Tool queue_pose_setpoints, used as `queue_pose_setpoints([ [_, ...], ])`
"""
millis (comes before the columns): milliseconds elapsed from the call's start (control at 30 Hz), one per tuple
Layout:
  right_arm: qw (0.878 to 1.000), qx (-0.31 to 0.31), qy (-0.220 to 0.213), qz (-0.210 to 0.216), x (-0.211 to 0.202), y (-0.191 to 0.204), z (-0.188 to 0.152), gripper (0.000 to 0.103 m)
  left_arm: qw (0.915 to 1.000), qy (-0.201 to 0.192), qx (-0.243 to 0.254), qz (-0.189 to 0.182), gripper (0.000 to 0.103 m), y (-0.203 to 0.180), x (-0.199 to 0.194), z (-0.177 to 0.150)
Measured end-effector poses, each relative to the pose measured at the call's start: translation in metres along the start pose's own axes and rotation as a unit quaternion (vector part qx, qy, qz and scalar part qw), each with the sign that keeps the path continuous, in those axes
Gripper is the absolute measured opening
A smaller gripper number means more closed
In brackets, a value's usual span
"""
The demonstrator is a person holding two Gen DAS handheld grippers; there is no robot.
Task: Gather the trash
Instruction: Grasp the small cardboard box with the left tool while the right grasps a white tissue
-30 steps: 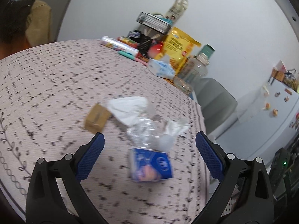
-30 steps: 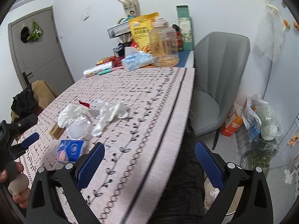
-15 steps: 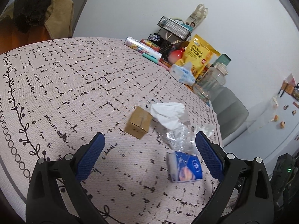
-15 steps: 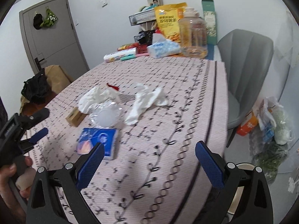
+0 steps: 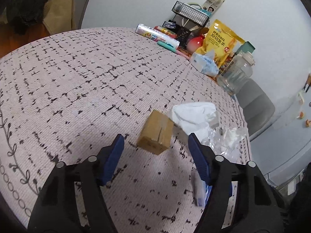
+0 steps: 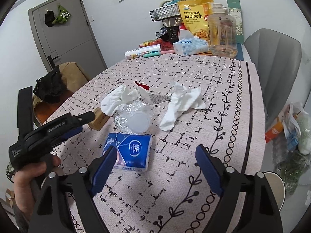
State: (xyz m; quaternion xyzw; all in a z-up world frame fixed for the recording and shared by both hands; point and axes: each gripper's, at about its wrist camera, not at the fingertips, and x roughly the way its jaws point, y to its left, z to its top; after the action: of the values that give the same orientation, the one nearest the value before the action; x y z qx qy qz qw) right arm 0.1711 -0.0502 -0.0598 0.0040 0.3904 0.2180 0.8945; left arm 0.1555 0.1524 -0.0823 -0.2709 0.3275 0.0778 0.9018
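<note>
The left gripper (image 5: 155, 147) has just been closing, jaws apart and empty, lined up on the cardboard box (image 5: 155, 132) mid-frame. The right gripper (image 6: 155, 155), also narrowing and empty, brackets the blue tissue pack (image 6: 129, 150) on the bench (image 6: 194, 73), probably for 2 simultaneous pickups.

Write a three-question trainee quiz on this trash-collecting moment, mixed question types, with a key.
1. True or false: the left gripper is clamped on the small cardboard box.
2. Multiple choice: what lies nearest the right gripper? A) blue tissue pack B) clear water jug C) yellow snack bag
3. Fill in: the crumpled clear plastic wrapper lies between the blue tissue pack and a crumpled white ____.

Key: 1 false, its jaws have just been closing but stand apart, the box ahead of them; 2 A; 3 tissue.
</note>
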Motion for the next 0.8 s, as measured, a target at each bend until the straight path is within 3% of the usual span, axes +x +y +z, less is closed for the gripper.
queue_pose_setpoints([
  [33, 1.000, 0.002, 0.000, 0.003, 0.002, 0.000, 0.002, 0.076, 1.0000, 0.002, 0.001, 0.000, 0.061, 0.000, 0.002, 0.001],
  [100, 1.000, 0.005, 0.001, 0.005, 0.007, -0.002, 0.005, 0.073, 0.9999, 0.015, -0.002, -0.003, 0.034, -0.001, 0.007, 0.003],
  [200, 1.000, 0.015, -0.003, 0.007, 0.012, -0.006, 0.012, 0.071, 0.9998, 0.019, 0.000, -0.004, 0.032, -0.001, 0.007, 0.002],
  [267, 1.000, 0.025, -0.004, 0.009, 0.015, -0.010, 0.016, 0.066, 0.9998, 0.015, 0.002, -0.008, 0.022, -0.002, 0.003, 0.001],
  [433, 0.999, 0.051, -0.011, 0.012, 0.020, -0.021, 0.027, 0.062, 0.9999, 0.002, 0.004, -0.012, 0.021, -0.001, -0.011, 0.000],
  [633, 0.997, 0.075, -0.010, -0.013, 0.037, -0.038, 0.045, 0.052, 0.9997, -0.009, 0.003, -0.022, 0.021, -0.006, -0.024, 0.000],
  [700, 0.998, 0.068, 0.000, -0.018, 0.048, -0.038, 0.047, 0.044, 0.9996, -0.014, 0.002, -0.022, 0.021, -0.006, -0.030, 0.000],
  [767, 0.998, 0.060, 0.015, -0.020, 0.061, -0.038, 0.048, 0.021, 0.9995, -0.020, 0.003, -0.023, 0.021, -0.006, -0.036, 0.000],
  [800, 0.998, 0.058, 0.028, -0.022, 0.069, -0.039, 0.047, 0.014, 0.9994, -0.025, 0.006, -0.023, 0.021, -0.007, -0.041, 0.000],
])
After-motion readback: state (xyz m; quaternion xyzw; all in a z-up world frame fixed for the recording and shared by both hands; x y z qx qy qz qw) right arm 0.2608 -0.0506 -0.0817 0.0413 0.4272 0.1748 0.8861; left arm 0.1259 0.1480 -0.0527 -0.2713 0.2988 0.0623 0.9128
